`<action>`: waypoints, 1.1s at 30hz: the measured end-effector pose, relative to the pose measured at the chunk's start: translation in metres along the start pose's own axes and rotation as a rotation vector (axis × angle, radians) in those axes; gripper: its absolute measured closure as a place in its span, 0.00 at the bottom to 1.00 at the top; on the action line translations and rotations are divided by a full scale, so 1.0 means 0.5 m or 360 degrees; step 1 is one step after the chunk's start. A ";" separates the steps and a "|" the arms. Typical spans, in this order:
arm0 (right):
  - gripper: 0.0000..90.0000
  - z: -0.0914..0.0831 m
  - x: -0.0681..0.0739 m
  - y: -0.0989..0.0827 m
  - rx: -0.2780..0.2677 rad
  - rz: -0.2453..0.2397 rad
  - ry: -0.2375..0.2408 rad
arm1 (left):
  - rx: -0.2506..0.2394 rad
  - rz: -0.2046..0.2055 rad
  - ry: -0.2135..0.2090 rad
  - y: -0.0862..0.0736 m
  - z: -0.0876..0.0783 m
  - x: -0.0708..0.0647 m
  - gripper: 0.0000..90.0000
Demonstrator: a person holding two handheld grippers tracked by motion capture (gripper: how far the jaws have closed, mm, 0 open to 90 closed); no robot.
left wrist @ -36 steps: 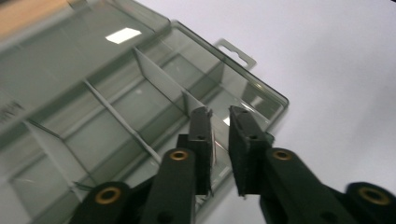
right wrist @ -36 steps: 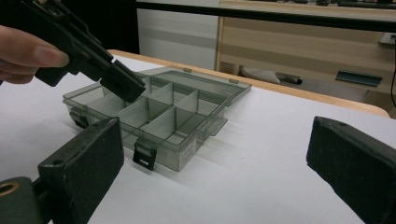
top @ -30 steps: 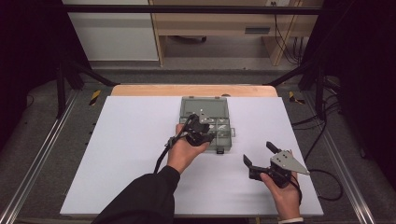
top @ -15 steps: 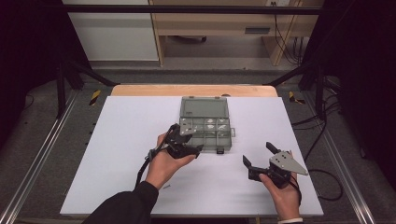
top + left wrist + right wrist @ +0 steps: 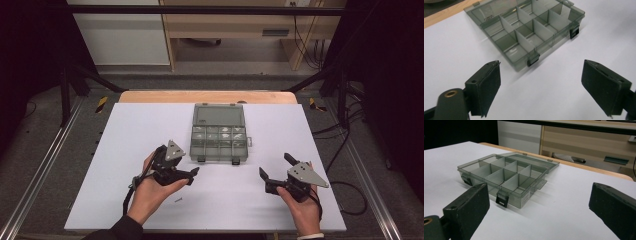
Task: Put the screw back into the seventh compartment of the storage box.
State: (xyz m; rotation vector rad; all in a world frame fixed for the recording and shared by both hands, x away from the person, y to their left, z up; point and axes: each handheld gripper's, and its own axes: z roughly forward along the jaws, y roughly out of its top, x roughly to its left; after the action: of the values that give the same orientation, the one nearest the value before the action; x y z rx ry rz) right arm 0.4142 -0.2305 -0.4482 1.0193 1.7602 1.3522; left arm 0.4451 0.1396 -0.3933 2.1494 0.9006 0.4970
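1. Clear smoky-grey plastic organizer box sits toward the far edge of the white tabletop, roughly mid-width, lid flipped open & lying flat behind it.
2. Inside: dividers cut it into small compartments, 2 rows; a few pale bits in some, too small to tell what.
3. Two black latches on the box's near wall, hanging loose; a clear tab sticks out on its right side.
4. My left gripper is in my left hand, near-left of the box, not touching it; jaws spread wide, nothing between them.
5. Left gripper view: box just ahead of the jaws, corner-on.
6. My right gripper in my right hand, toward the near-right corner, well apart from the box; jaws wide too, empty.
7. Right gripper view: box ahead & left, seen low from the side.
8. Tiny dark speck on the tabletop by my left hand, can't tell what.
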 end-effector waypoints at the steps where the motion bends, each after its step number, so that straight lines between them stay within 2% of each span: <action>1: 0.04 0.000 0.000 0.000 0.0003 0.0003 -0.0002 | 0.0010 0.0007 -0.0002 -0.005 -0.005 0.002 0.17; 6: 0.04 -0.001 0.001 0.000 0.0003 0.0000 0.0000 | 0.0058 0.0003 -0.0013 -0.040 -0.026 0.009 0.15; 8: 0.03 0.000 0.003 0.000 0.0017 -0.0008 -0.0012 | 0.0091 0.0029 -0.0019 -0.049 -0.028 0.008 0.16; 13: 0.03 0.002 0.009 -0.001 0.0036 -0.0031 -0.0010 | 0.0104 0.0021 -0.0034 -0.060 -0.036 0.011 0.12; 19: 0.04 0.005 0.007 -0.004 0.0045 0.0007 -0.0007 | 0.0124 0.0030 -0.0066 -0.069 -0.047 0.009 0.09; 26: 0.04 0.003 0.008 -0.002 0.0036 -0.0008 0.0011 | 0.0147 0.0036 -0.0093 -0.089 -0.050 0.003 0.08; 29: 0.04 0.004 0.009 -0.003 0.0040 -0.0013 0.0013 | 0.0178 0.0049 -0.0095 -0.095 -0.052 0.001 0.08; 33: 0.04 0.004 0.009 -0.003 0.0039 -0.0010 0.0015 | 0.0271 0.0088 -0.0104 -0.099 -0.046 -0.009 0.09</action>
State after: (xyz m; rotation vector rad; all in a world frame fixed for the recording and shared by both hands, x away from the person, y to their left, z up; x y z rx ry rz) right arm 0.4135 -0.2260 -0.4503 1.0218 1.7893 1.3365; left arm 0.4068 0.1712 -0.4161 2.3358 0.8768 0.3868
